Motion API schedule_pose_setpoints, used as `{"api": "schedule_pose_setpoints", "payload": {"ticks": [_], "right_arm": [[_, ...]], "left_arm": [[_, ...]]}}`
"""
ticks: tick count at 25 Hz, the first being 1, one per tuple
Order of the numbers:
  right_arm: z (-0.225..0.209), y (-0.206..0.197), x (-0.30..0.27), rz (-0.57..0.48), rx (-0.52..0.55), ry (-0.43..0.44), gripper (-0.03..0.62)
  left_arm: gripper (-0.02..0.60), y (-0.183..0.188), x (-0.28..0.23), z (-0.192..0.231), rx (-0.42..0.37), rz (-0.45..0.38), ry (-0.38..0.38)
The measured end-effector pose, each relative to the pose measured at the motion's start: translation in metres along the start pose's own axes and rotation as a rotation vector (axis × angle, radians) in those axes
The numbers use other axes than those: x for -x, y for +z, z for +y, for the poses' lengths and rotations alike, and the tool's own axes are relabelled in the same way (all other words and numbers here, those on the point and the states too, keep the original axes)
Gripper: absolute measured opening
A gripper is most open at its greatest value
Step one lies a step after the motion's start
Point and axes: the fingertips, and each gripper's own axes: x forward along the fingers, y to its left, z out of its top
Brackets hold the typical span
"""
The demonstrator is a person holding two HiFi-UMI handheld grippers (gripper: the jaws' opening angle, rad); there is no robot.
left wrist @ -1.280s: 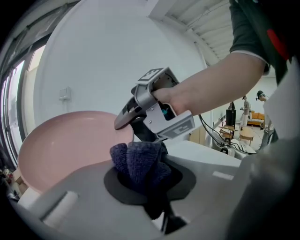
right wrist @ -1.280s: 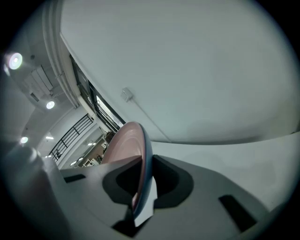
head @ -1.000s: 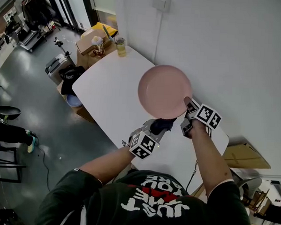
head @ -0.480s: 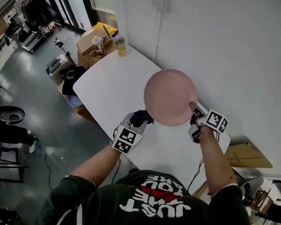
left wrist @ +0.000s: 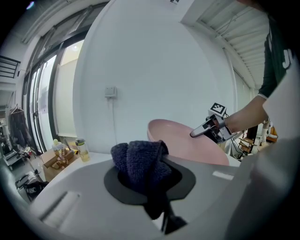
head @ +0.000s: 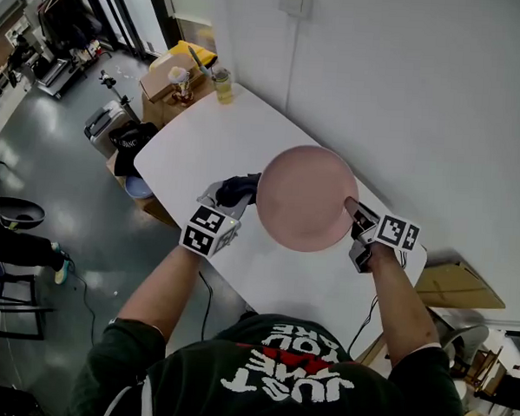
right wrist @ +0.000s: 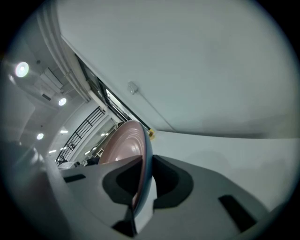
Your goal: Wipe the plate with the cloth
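Plate [head: 306, 196]: pink and round, held tilted above the white table [head: 193, 151].
Right gripper [head: 355, 209]: jaws clamped on the plate's right rim.
Left gripper [head: 230, 197]: jaws closed on a bunched dark blue cloth [left wrist: 139, 161].
Cloth: sticks out past the left jaws, just beside the plate's left edge; whether they touch cannot be told.

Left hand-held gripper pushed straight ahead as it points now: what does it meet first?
Probably the pink plate, at its near rim, cloth leading; depth unclear, it might pass beside.
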Motion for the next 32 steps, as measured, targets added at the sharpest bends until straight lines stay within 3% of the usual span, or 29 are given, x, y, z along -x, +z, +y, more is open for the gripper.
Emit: {"api": "schedule_pose_setpoints", "payload": {"ticks": [5, 10, 17, 20, 22, 25, 29, 32], "right_arm": [[0.014, -0.015, -0.002, 0.079, 0.086, 0.038, 0.04], [0.029, -0.037, -0.006, 0.177, 0.194, 0.099, 0.04], [0.064, -0.065, -0.021, 0.306, 0.369, 0.177, 0.041], [0.074, -0.077, -0.024, 0.34, 0.402, 0.196, 0.041], [0.079, -0.081, -0.026, 0.347, 0.41, 0.208, 0.041], [0.078, -0.076, -0.026, 0.311, 0.386, 0.223, 0.04], [0.065, -0.045, -0.005, 0.163, 0.252, 0.284, 0.04], [0.062, -0.02, 0.016, 0.021, 0.118, 0.381, 0.04]], "left_arm": [[0.044, 0.018, -0.009, 0.011, -0.043, 0.024, -0.061], [0.046, 0.032, -0.028, 0.002, -0.117, 0.058, -0.172], [0.044, 0.034, -0.061, -0.065, -0.301, 0.177, -0.478], [0.044, 0.034, -0.066, -0.099, -0.317, 0.196, -0.61], [0.044, 0.039, -0.068, -0.116, -0.277, 0.176, -0.668], [0.046, 0.054, -0.071, -0.1, -0.169, 0.106, -0.644], [0.046, 0.09, -0.045, -0.017, 0.143, -0.091, -0.557], [0.046, 0.096, -0.015, 0.018, 0.313, -0.202, -0.565]]}}
